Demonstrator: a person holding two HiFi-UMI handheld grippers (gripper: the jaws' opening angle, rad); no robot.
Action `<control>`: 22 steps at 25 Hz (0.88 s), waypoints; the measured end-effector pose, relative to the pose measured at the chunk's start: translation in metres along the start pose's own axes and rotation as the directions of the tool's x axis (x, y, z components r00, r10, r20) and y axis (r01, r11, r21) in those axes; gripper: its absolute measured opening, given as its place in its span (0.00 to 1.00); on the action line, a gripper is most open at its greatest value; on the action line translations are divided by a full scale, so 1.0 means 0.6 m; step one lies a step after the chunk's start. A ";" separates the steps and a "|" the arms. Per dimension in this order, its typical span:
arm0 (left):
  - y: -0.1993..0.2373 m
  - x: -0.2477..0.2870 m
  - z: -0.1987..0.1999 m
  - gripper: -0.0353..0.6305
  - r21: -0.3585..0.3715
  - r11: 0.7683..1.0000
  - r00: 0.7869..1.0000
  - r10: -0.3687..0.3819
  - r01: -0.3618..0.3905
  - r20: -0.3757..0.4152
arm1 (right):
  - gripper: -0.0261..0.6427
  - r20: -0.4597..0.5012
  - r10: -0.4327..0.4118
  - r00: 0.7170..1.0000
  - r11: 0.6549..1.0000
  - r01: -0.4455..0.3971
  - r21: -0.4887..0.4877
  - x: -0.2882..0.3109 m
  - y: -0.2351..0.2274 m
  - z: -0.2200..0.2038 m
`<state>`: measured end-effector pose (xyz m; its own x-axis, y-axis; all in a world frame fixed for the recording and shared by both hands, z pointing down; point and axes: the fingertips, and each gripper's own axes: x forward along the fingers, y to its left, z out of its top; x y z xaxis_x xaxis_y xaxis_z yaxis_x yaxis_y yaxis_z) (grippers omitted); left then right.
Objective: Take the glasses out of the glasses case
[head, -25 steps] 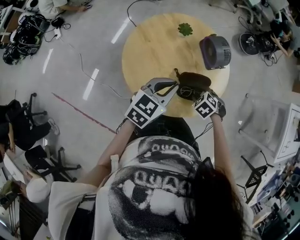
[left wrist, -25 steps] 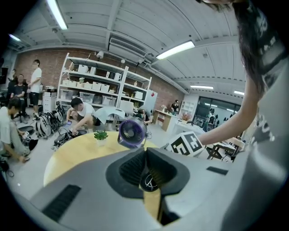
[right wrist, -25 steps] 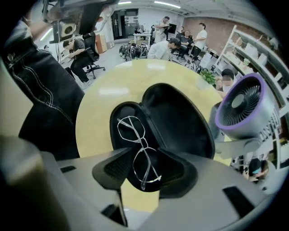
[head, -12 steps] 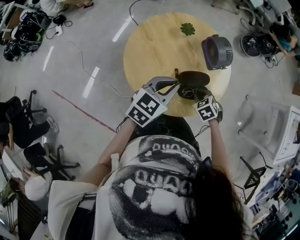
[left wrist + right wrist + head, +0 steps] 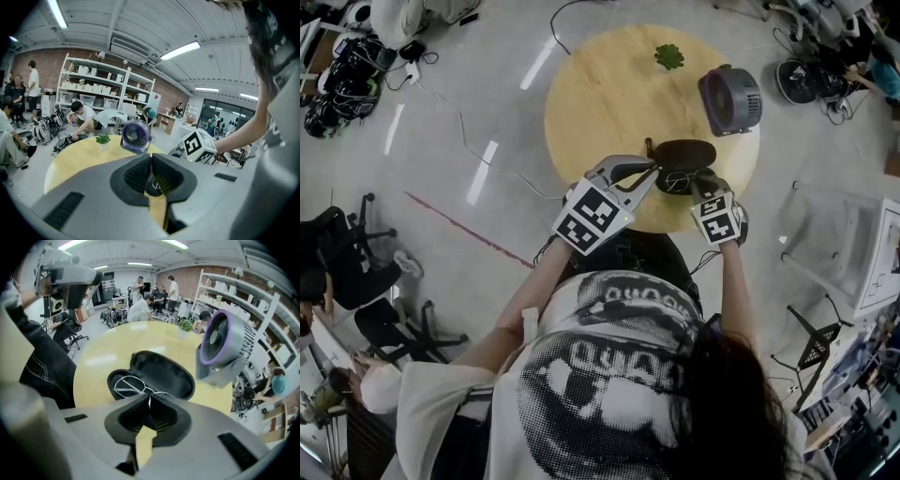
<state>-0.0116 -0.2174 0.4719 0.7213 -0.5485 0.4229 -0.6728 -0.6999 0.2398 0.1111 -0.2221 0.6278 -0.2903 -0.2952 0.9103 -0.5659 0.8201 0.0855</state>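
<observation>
A dark glasses case lies open near the front edge of the round wooden table. Thin wire-framed glasses rest in its lower half. In the right gripper view the case shows its lid tipped back, with the glasses inside. My right gripper points steeply down over the case; its jaws are closing, with the wire frame pinched between the pads. My left gripper holds the case's left end, its jaws shut on a dark piece of it.
A purple desk fan stands at the table's right rim, close behind the case. A small green plant sits at the far edge. People, chairs, bags and shelves surround the table on the floor.
The right gripper has rolled and tipped down over the case while its jaws came together on the glasses' wire frame. The left gripper has stayed put on the case.
</observation>
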 end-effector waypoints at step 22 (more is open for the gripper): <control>0.020 -0.040 -0.016 0.09 0.084 0.986 0.989 -0.140 0.143 -0.043 | 0.05 0.220 -0.269 0.938 0.926 0.190 0.325 -0.123 0.010 0.100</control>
<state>-0.0382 -0.2083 0.4728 0.8008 -0.4250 0.4219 -0.5462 -0.8073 0.2236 0.0828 -0.2250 0.5368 -0.2894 -0.6056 0.7413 -0.8302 0.5443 0.1205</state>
